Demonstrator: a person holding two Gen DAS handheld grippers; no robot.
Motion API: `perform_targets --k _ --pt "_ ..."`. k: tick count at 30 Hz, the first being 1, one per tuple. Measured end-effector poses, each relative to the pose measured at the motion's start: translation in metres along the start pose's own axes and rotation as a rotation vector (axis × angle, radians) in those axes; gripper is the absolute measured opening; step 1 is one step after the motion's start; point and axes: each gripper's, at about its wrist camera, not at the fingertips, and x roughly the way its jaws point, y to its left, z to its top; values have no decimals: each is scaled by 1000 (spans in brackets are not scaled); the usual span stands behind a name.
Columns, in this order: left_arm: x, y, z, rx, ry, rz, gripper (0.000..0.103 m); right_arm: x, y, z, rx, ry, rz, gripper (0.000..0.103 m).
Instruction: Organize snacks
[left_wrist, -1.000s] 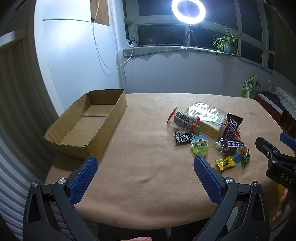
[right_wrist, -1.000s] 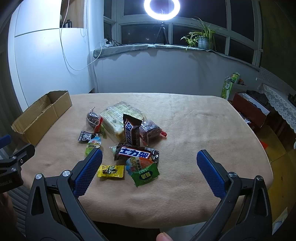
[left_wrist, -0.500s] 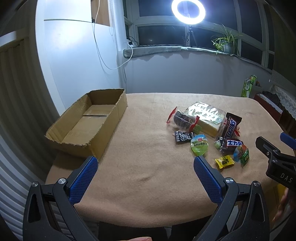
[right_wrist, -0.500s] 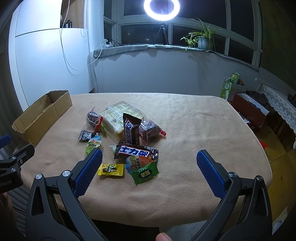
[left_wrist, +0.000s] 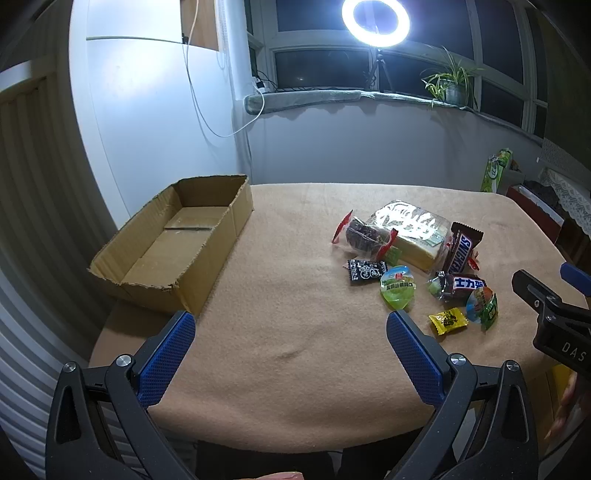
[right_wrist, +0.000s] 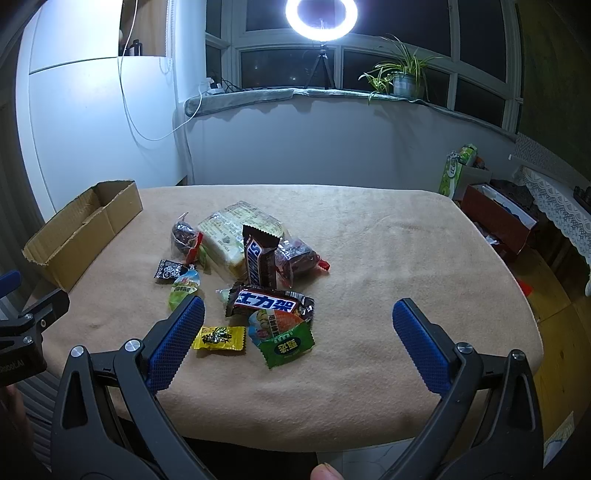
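Observation:
Several snacks lie in a pile on the tan tablecloth (left_wrist: 295, 266): a wrapped bread loaf (left_wrist: 410, 230), an upright Snickers bar (right_wrist: 260, 260), a second Snickers bar (right_wrist: 271, 302), a green packet (right_wrist: 282, 341), a yellow candy (right_wrist: 219, 338), a green jelly cup (left_wrist: 398, 286) and a black candy (left_wrist: 365, 270). An empty cardboard box (left_wrist: 177, 240) sits at the table's left side. My left gripper (left_wrist: 290, 345) is open and empty above the front edge. My right gripper (right_wrist: 297, 334) is open and empty, with the yellow candy and green packet between its fingers in view.
A ring light (right_wrist: 320, 18) and a potted plant (right_wrist: 400, 74) stand at the window sill behind. A red box (right_wrist: 495, 218) and other items sit on the floor to the right. A white wall panel (left_wrist: 147, 110) is beyond the cardboard box.
Both grippers have crept slightly forward toward the snacks; the pile sits a little higher in the right wrist view. Nothing was taken hold of.

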Motion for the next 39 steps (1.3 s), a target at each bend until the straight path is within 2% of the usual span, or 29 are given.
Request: perform_targets --k 39 --pt "1 1 -1 4 3 -1 103 -2 -3 -1 -3 1 -4 103"
